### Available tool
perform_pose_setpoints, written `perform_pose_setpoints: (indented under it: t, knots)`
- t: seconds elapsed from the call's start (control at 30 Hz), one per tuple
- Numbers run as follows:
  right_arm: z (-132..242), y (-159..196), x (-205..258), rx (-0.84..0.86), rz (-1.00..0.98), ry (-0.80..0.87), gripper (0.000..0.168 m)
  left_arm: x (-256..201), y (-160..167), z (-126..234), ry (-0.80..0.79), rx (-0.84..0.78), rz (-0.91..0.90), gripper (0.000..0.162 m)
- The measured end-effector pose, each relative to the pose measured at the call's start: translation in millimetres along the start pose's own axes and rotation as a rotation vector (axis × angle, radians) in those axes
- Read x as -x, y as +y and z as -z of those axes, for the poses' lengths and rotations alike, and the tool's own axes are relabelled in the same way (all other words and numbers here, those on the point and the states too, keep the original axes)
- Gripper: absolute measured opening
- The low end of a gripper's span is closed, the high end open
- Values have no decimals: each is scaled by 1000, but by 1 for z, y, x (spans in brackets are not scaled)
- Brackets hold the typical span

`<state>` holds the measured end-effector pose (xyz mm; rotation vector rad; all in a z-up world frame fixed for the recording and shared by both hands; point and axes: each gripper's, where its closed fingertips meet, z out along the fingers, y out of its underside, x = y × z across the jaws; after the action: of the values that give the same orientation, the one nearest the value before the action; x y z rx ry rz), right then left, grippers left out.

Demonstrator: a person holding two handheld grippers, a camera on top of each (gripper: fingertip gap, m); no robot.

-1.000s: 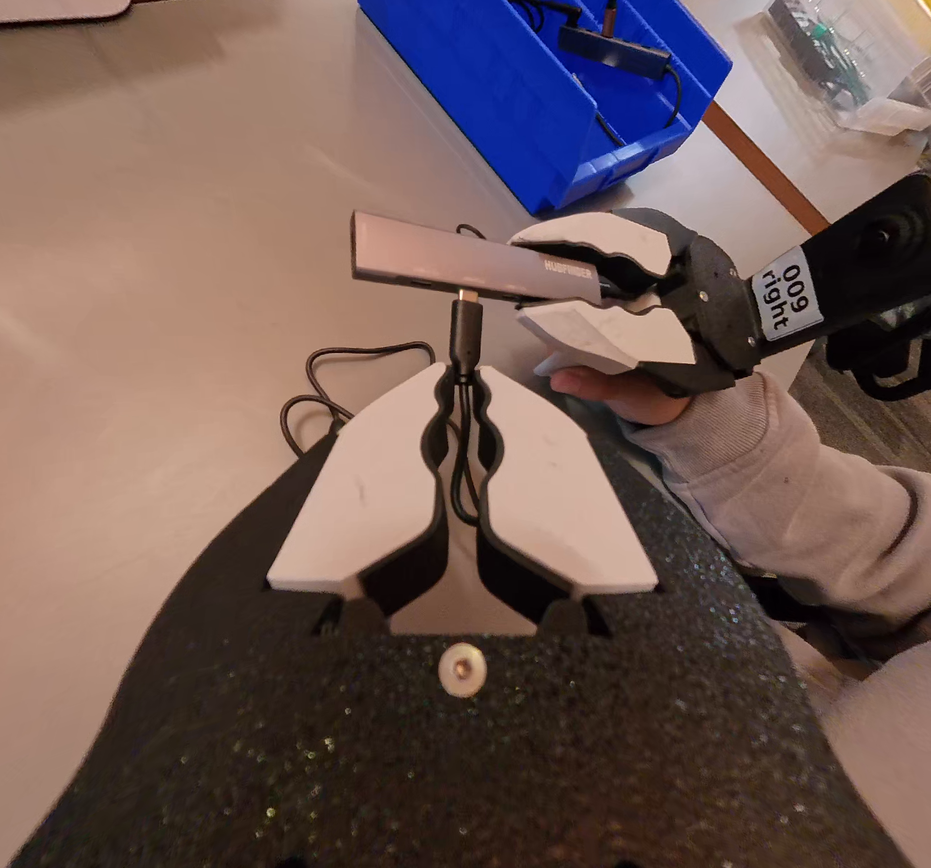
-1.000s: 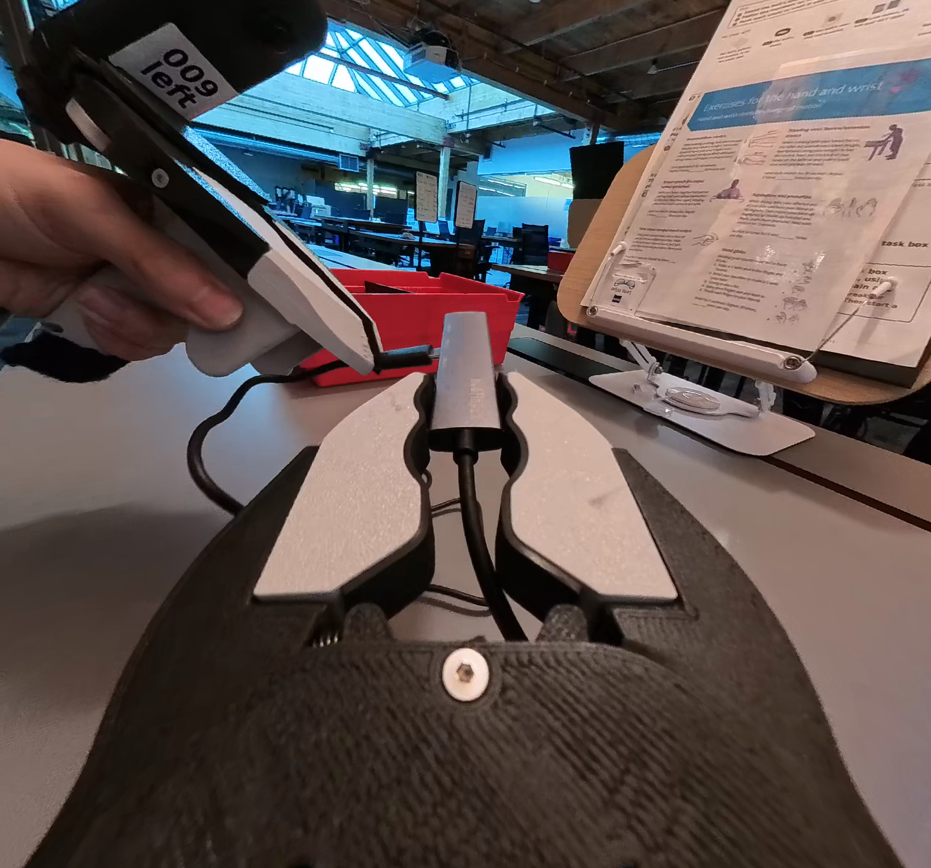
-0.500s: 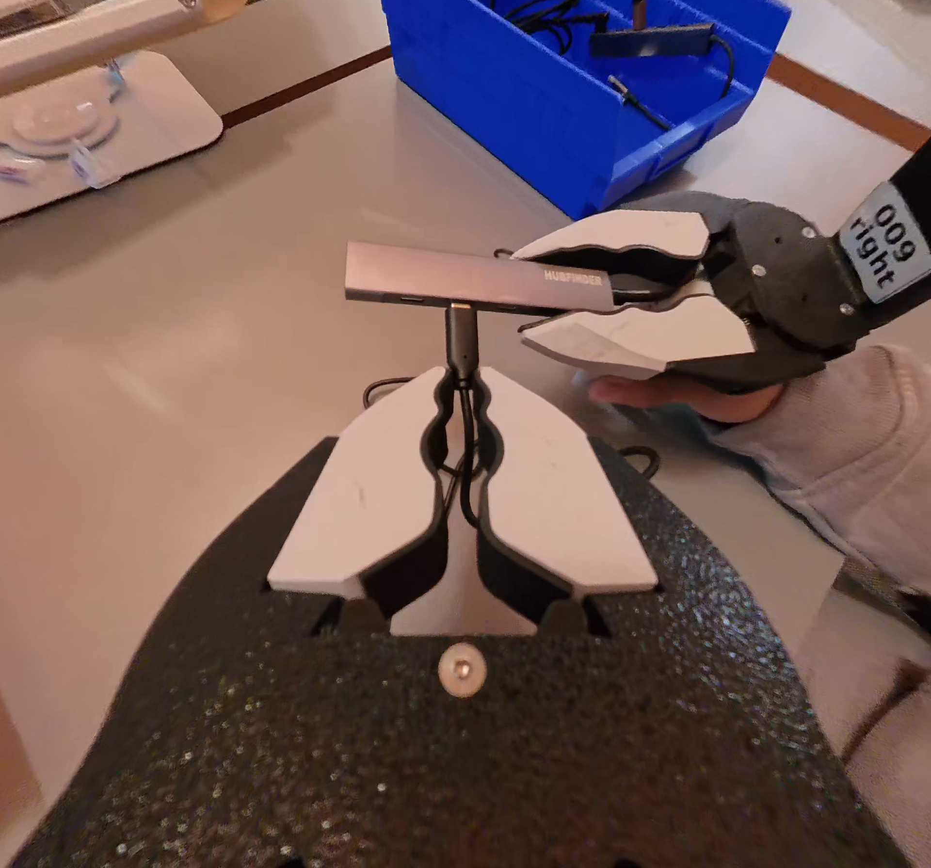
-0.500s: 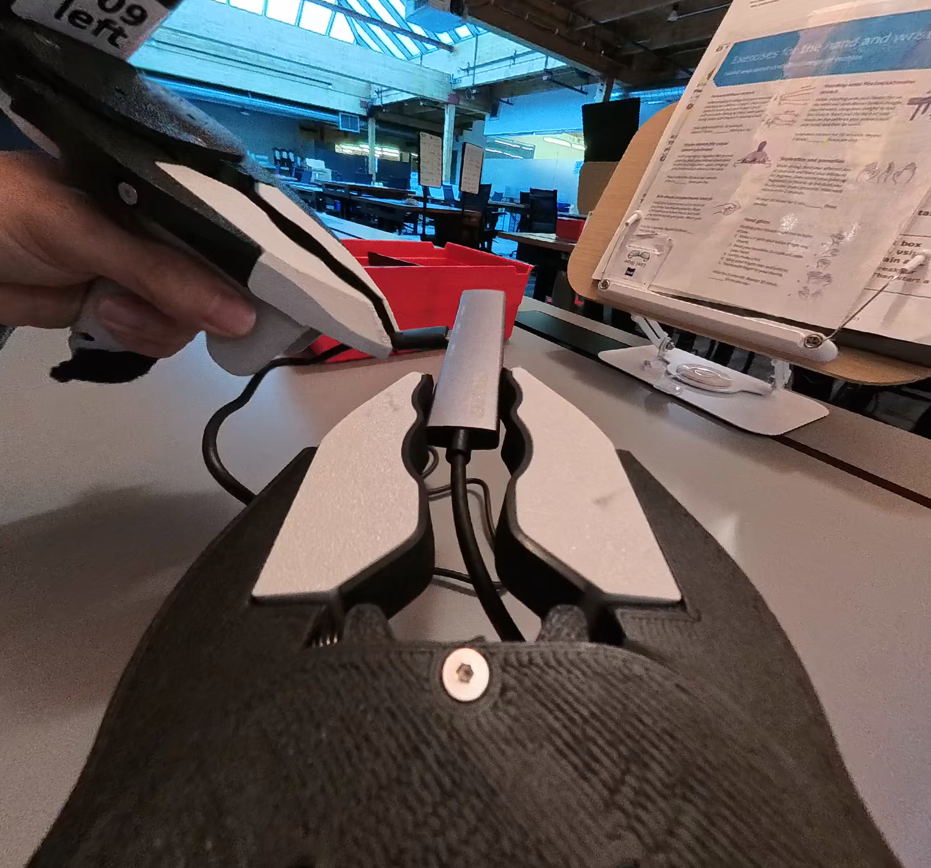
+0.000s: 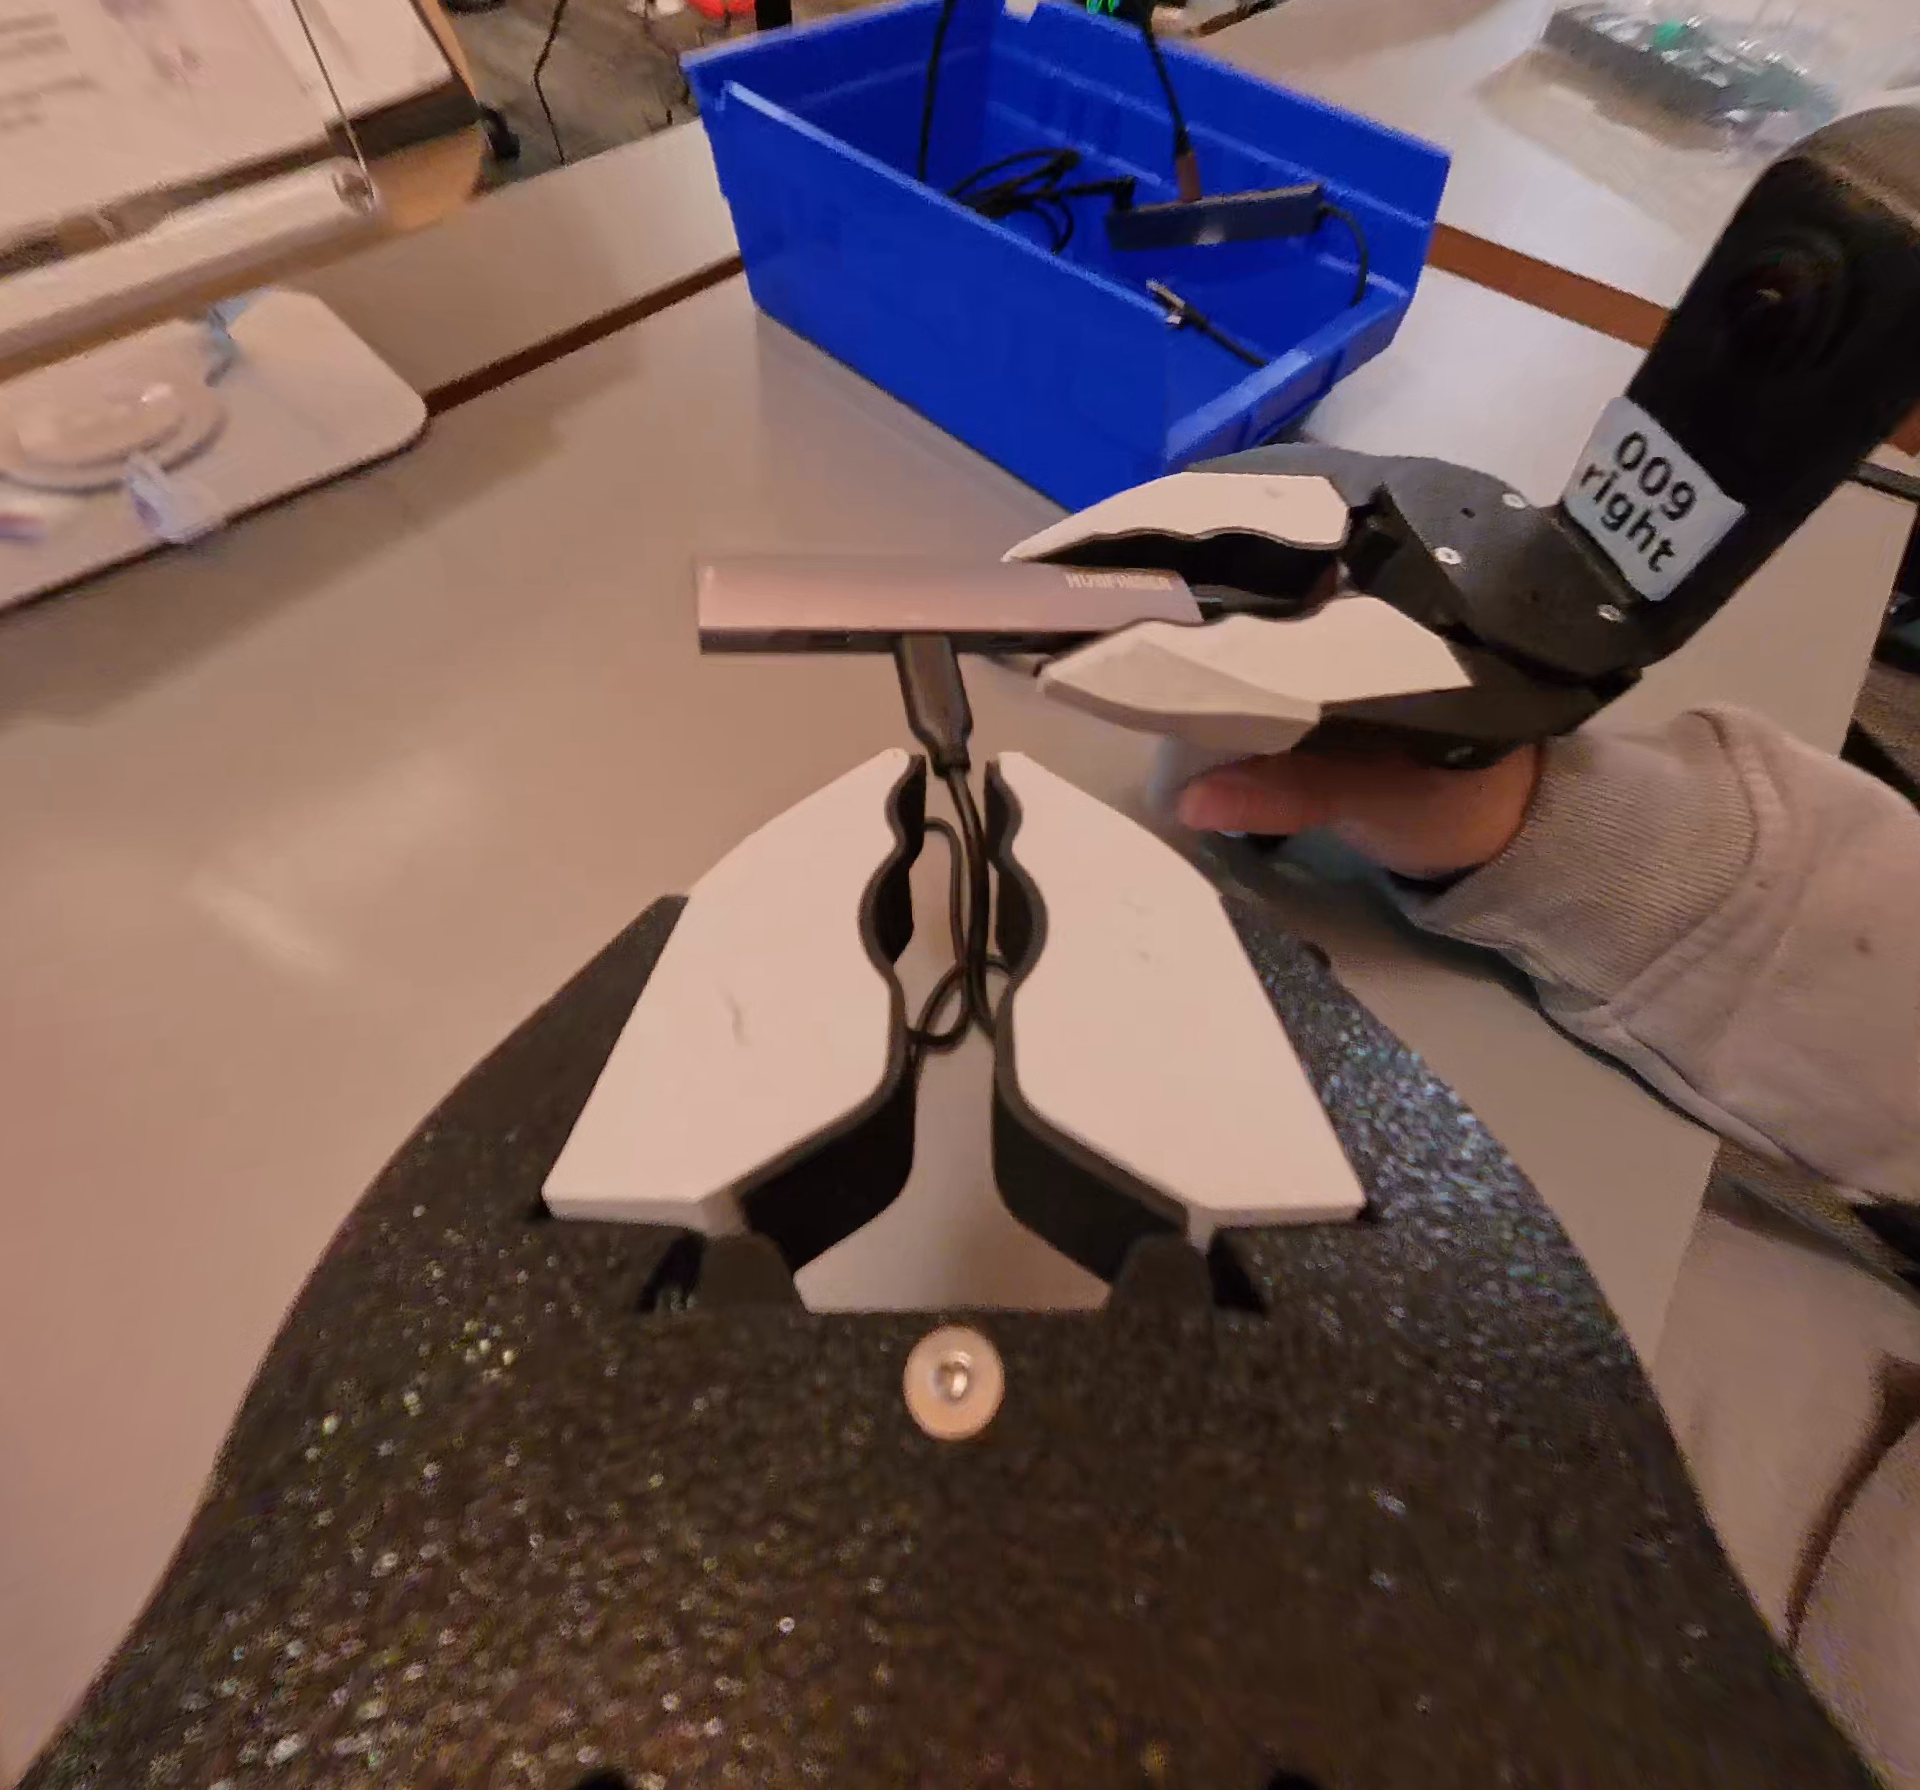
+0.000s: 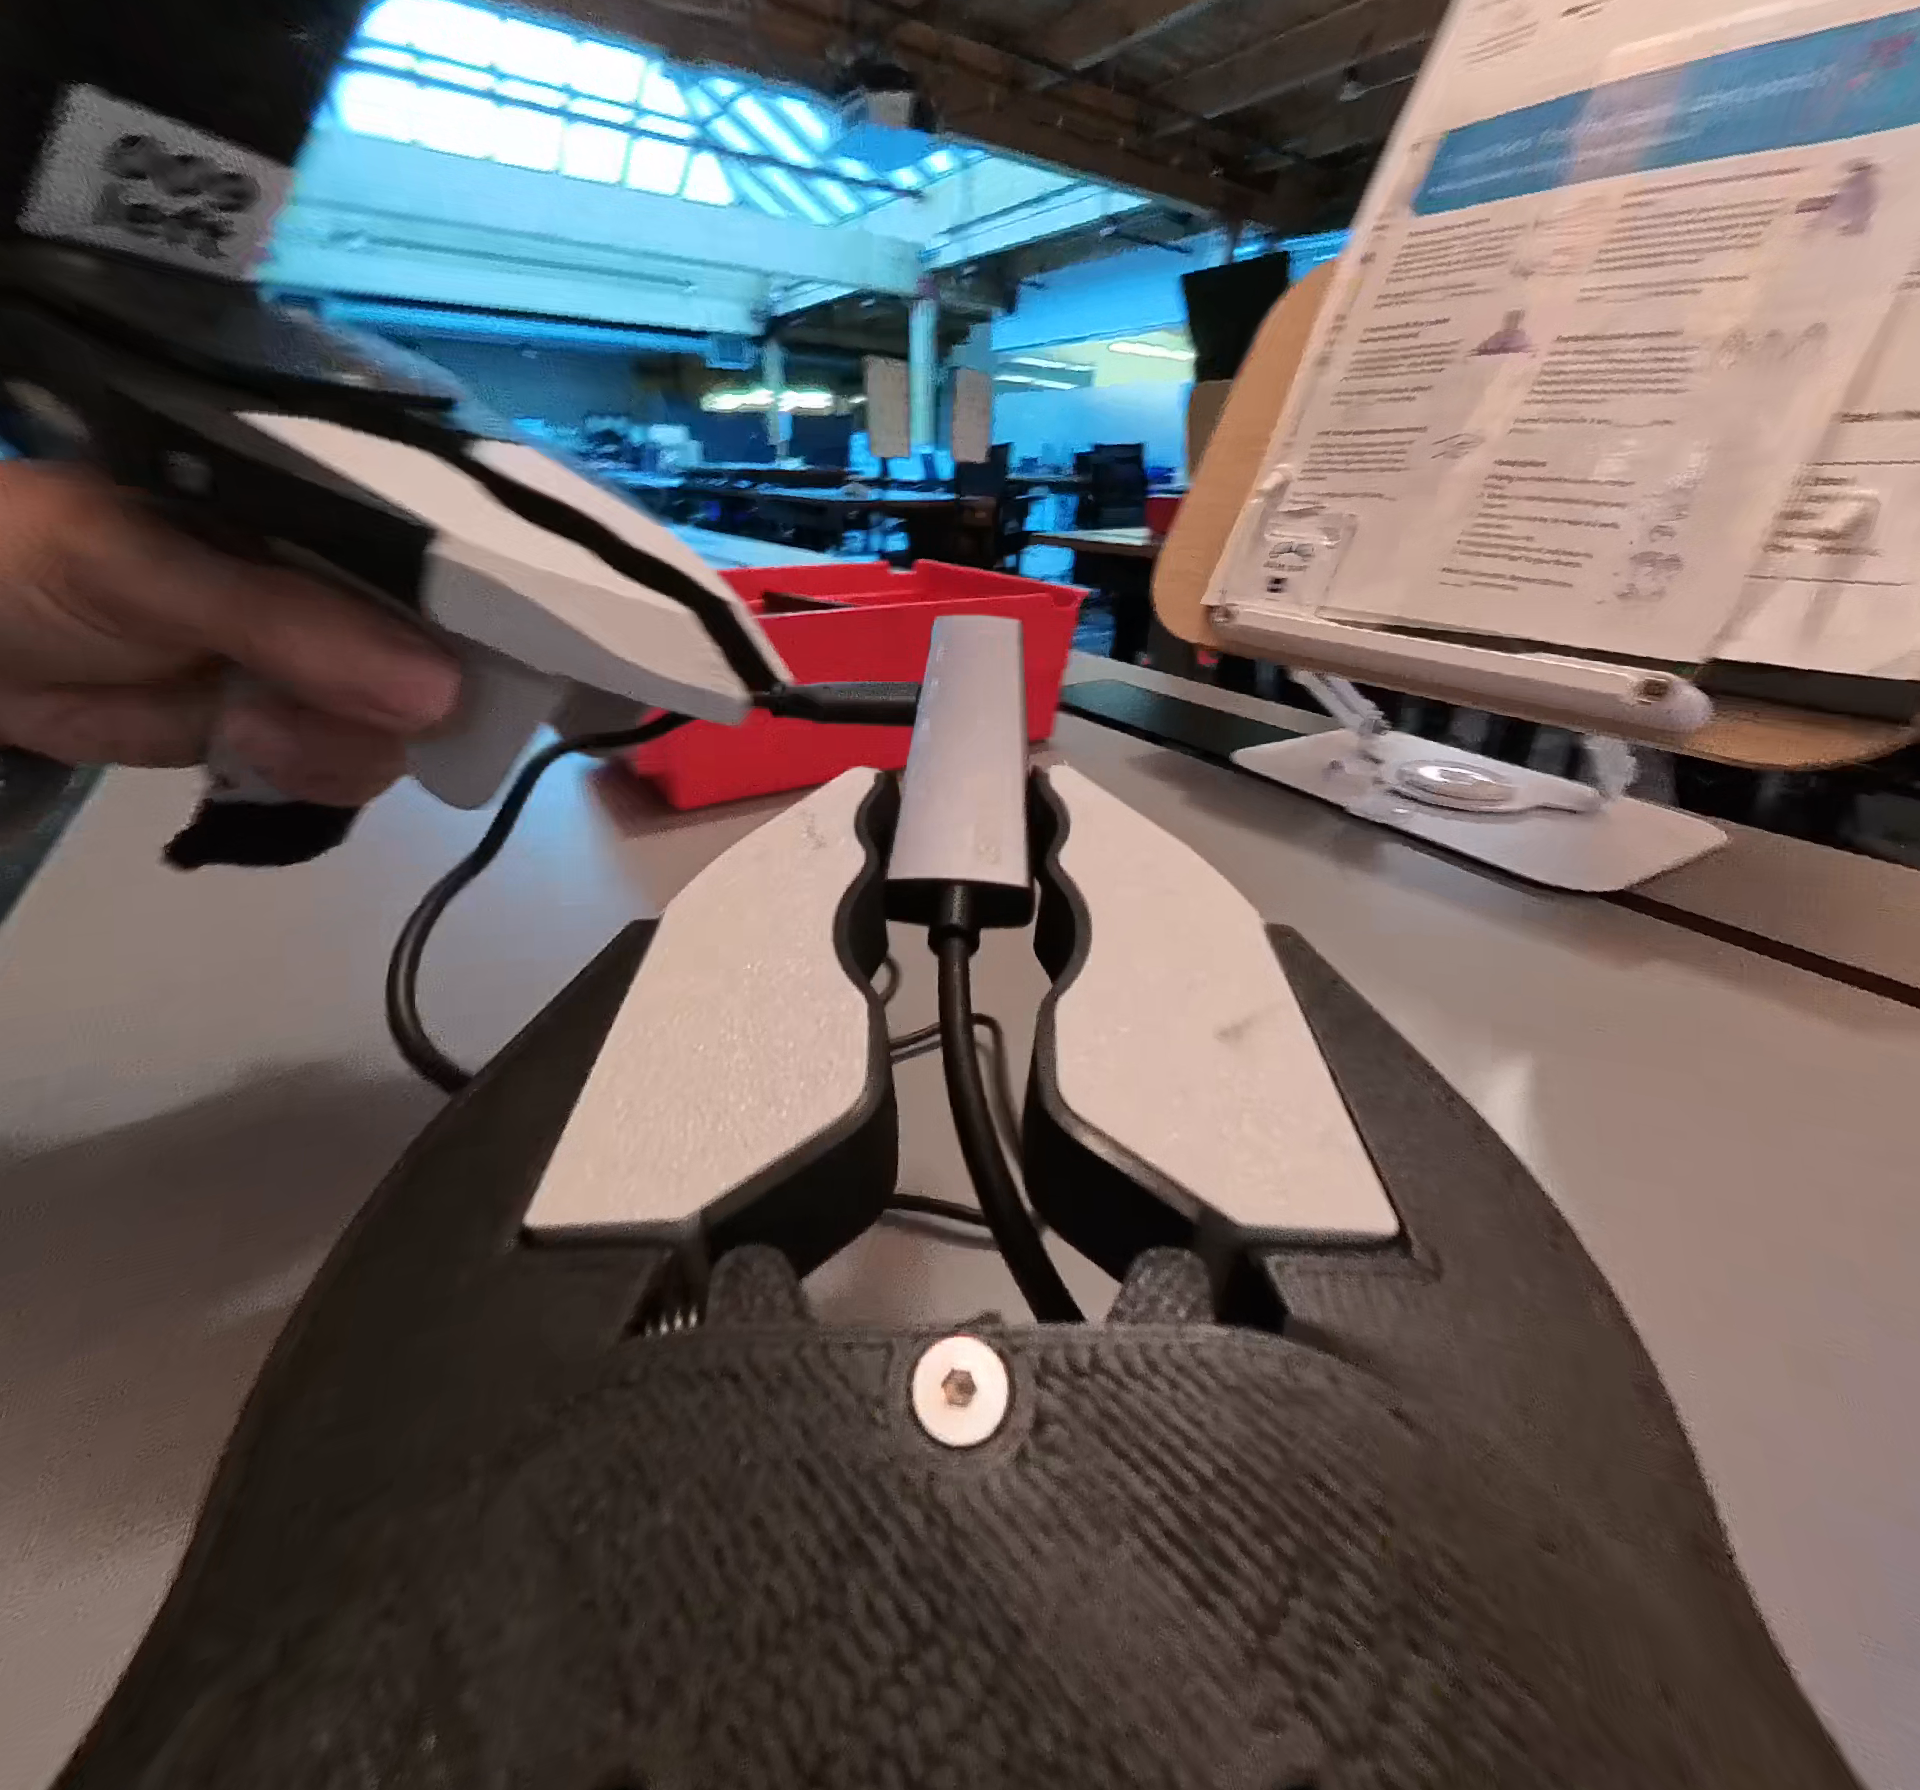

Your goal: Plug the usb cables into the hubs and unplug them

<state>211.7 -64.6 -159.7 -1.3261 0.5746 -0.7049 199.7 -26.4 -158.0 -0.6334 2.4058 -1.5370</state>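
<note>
— Two grippers are up over the grey table point(image 5: 343, 784), right? How are they held?

— Yes. The right gripper point(image 5: 1023, 610) comes in from the side, lying almost flat. A hand point(image 5: 1361, 800) in a pale sleeve point(image 5: 1704, 919) holds it from underneath. Its two fingers are squeezed onto one end of the grey hub point(image 5: 935, 592), so the hub sticks out level above the table.

— And the left gripper point(image 5: 948, 772)?

— It points up at the hub from below. Its fingers are closed on the thin black usb cable point(image 5: 971, 893), just under the black plug point(image 5: 933, 696). The plug sits in the hub's long side edge, near the middle.

— What does the other camera show?

— The hub point(image 6: 966, 753) pokes out between the right gripper's point(image 6: 961, 784) fingers, and its own thick black cord point(image 6: 977, 1096) runs back between them. The left gripper point(image 6: 753, 696) comes at the hub slanting down, held by a hand point(image 6: 197, 639).

— Any writing?

— Small letters are printed on the hub, near the end that is gripped. A white tag point(image 5: 1642, 509) sits on the right gripper's black handle, and another tag point(image 6: 156, 182) is on the left one, all blurry.

— What else is near the hub?

— Behind it is a blue bin point(image 5: 1049, 286) with another hub point(image 5: 1210, 223) and cables inside. A red bin point(image 6: 883, 660) is behind it in the other view. Beside that is a stand point(image 6: 1475, 795) holding printed pages point(image 6: 1621, 306).
</note>
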Motion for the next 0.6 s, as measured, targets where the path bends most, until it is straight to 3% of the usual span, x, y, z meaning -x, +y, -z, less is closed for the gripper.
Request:
perform_pose_setpoints:
  t: [0.1, 0.17, 0.3, 0.4, 0.5, 0.6]
  knots:
    - [6, -4, -10, -33, -26, 31, 25, 28, -10, 32, -114, -46, -111, 17]
    - [9, -8, -12, -64, -55, 18, 25, 72, -15, 69, -264, -63, -141, 16]
    - [11, -10, -17, -86, -88, 24, 25, 189, 13, 143, -551, 85, 61, 20]
    - [9, -8, -11, -74, -64, -8, 24, 235, 40, 151, -453, 218, -56, 17]
    - [5, -5, -3, -40, -16, -31, 24, 264, 83, 140, -296, 457, -345, 28]
    - [3, -2, 8, -17, 18, -91, 25, 277, 118, 126, -110, 625, -504, 39]
